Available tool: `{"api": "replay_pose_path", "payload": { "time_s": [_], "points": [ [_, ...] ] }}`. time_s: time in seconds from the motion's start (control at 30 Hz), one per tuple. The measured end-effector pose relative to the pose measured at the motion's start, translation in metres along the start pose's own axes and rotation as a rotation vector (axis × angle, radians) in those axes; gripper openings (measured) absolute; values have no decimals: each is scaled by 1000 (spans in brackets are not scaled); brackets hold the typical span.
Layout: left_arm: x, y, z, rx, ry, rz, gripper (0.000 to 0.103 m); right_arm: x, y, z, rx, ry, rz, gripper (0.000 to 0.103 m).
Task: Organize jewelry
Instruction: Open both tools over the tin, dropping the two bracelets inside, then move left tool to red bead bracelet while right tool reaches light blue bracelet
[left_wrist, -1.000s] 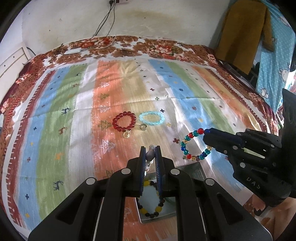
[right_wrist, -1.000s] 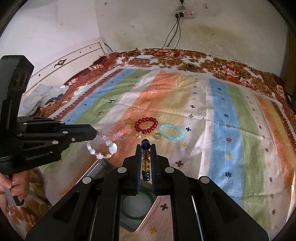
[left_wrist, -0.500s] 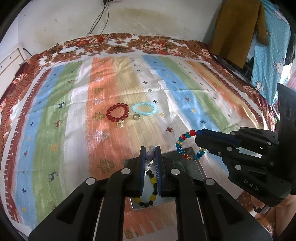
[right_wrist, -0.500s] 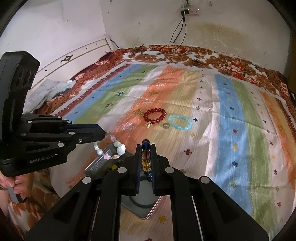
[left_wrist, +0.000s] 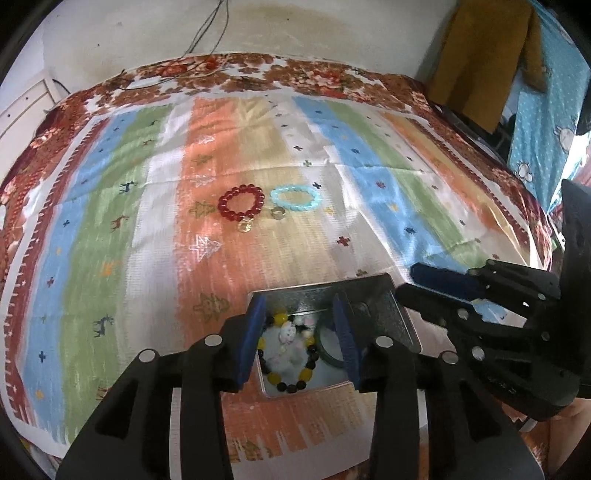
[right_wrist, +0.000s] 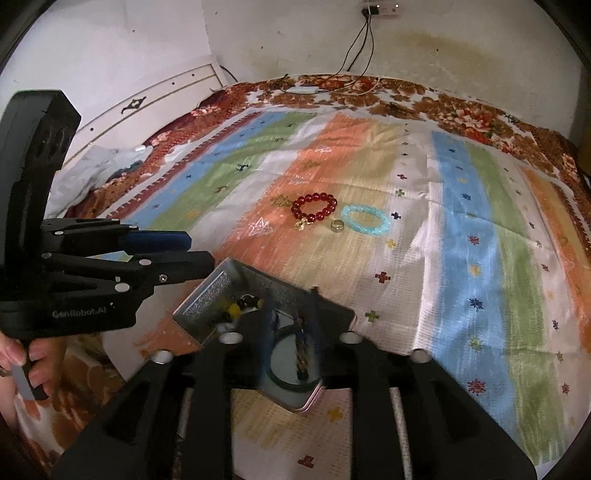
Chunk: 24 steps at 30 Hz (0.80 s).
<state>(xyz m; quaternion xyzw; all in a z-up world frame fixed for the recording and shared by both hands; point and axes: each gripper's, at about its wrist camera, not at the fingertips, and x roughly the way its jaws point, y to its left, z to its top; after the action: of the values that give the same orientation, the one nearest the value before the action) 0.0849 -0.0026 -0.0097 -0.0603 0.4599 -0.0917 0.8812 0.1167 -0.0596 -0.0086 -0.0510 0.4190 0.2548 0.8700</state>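
Left to right across the striped, multicoloured bedspread (left_wrist: 155, 206).

Left gripper (left_wrist: 301, 334): its jaws are opening over the shallow rectangular metal tin (left_wrist: 384, 295) at the near edge of the bed. A second ago they were clamped on the pale shell-and-bead bracelet (left_wrist: 290, 336); now nothing is pressing between the blue pads, and that bracelet is lying in the tin, on top of the black-and-yellow beaded bracelet (left_wrist: 291, 376). Reading: release is happening, drop is landing inside the tin.

Right gripper (right_wrist: 290, 334): its jaws are also opening above the same tin (right_wrist: 207, 302). The multicoloured glass-bead bracelet (right_wrist: 301, 347) is hanging as a blurred vertical streak between the fingers, over the dark green bangle (right_wrist: 280, 376) in the tin's right half. Whether it is clear of the pads yet I cannot tell; it appears to be falling.

Both pieces were being carried in the air half a second ago, so two more items are going into storage together.

Remaining on the bedspread, well beyond the tin: the red round-bead bracelet with a gold charm (left_wrist: 241, 203), a small metal ring (left_wrist: 277, 213) just beside it, and the light blue bead bracelet (left_wrist: 294, 197) to the right. Judgement: task is past halfway; these three are waiting for pickup next.
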Motion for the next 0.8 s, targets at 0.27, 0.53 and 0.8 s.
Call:
{"api": "replay_pose_path", "payload": {
  "time_s": [0.27,0.53,0.8],
  "points": [
    [1,13,2,-55,0,3,40,2,-9,1,26,4,-25,38],
    [9,21,8,-88,18,-17,48,9,-22,7,73,10,-31,46],
    [19,35,29,-98,-4,92,52,16,-36,22,102,-1,-73,51]
  ]
}}
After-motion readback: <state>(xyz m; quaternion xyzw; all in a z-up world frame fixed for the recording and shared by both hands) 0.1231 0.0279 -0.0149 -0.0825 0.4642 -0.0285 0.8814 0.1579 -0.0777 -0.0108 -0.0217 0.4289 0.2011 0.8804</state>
